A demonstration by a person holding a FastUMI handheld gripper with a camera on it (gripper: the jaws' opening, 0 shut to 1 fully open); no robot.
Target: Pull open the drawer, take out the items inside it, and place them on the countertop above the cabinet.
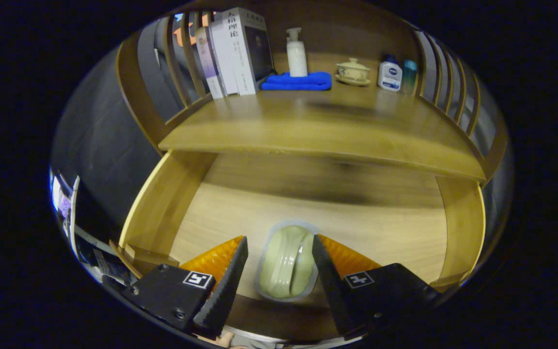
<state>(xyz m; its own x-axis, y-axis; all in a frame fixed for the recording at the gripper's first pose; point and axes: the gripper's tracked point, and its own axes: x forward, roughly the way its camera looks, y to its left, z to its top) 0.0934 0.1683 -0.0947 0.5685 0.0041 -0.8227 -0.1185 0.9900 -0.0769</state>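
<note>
Drawer point(308, 213) is wide open, and the gripper point(279, 271) straddles a pale green packet point(286, 261) lying on the drawer floor near the front, its fingers spread to either side with a sliver of gap, not yet pinching. The risk: that glossy wrapper looks slippery, so an off-centre squeeze could squirt it out or skate it across the wood. Its long axis runs front to back, along the fingers, pointing toward the counter point(327, 126).

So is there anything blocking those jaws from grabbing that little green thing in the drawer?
Nothing visible. The green item lies on the drawer floor between the open gripper jaws, with small gaps either side.
</note>
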